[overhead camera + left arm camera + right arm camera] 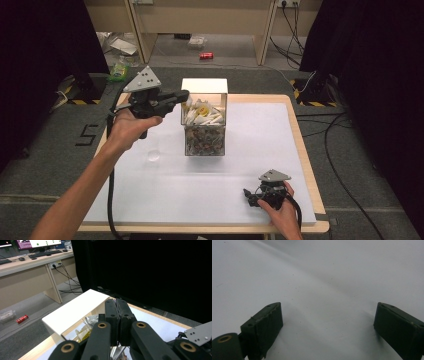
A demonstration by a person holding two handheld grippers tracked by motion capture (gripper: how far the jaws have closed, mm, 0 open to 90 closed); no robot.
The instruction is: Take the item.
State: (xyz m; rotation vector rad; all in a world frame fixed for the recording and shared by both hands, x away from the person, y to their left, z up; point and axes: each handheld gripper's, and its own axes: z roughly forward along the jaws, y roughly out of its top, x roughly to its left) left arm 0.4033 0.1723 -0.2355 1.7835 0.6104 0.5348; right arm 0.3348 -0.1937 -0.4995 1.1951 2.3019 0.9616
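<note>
A clear box stands at the middle back of the white table top, packed with small white, yellow and mixed pieces. Its white lid sits at the back of its top. My left gripper is held in the air at the box's upper left rim, jaws pointing right. In the left gripper view its jaws are pressed together over the lid with nothing visible between them. My right gripper rests near the front right corner, and its jaws are wide open over bare table.
A faint round clear spot lies on the table left of the box. On the floor behind are a red can, a green bottle and cables at the right. Dark curtains flank both sides.
</note>
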